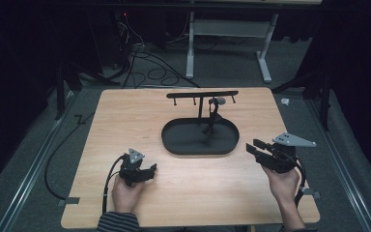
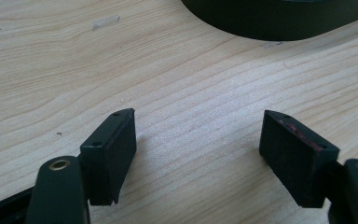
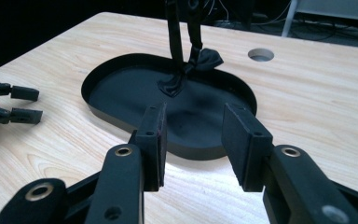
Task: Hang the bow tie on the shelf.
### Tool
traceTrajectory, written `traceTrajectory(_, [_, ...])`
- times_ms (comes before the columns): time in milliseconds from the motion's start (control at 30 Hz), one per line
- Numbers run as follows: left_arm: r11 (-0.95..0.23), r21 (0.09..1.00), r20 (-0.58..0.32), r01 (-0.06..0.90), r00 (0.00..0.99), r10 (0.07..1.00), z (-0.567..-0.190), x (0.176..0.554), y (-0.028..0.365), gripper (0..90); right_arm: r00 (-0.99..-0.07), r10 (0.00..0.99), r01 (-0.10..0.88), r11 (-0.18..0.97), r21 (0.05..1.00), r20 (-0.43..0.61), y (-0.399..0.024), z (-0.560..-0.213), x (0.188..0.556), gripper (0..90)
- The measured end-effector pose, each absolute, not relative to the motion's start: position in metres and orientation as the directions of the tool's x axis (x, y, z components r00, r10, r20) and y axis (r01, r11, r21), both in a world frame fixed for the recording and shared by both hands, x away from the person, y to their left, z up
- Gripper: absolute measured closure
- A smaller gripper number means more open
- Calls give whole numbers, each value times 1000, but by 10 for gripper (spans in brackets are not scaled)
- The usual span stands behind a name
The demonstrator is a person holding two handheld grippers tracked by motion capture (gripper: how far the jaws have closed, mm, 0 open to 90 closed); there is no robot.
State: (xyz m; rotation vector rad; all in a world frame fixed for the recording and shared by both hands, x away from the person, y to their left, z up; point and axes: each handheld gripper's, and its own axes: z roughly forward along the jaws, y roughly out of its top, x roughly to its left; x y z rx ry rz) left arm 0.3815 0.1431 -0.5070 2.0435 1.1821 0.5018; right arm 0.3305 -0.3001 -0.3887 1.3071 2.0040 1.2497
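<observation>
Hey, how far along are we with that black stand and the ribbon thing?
Done: one black bow ribbon already hangs from the black T-shaped stand, trailing into its oval black tray. In hand: nothing; the left tongs and right tongs sit open over the wooden table. What is left is unclear.

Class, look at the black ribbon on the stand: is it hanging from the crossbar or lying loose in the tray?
Hanging. The ribbon drops from the crossbar, and its lower end rests in the tray.

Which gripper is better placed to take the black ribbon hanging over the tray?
Probably the right gripper: open, it faces the ribbon over the tray. The left gripper, also open, faces bare tabletop beside the tray.
</observation>
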Motion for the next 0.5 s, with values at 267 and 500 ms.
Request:
traceTrajectory(267, [-328, 741, -18, 586, 505, 863, -507, 381, 143, 277, -460, 880, 496, 144, 856, 119, -296, -397, 329, 623])
traceTrajectory(500, [-328, 741, -18, 586, 506, 863, -507, 381, 143, 276, -468, 873, 508, 142, 849, 134, -292, -406, 327, 622])
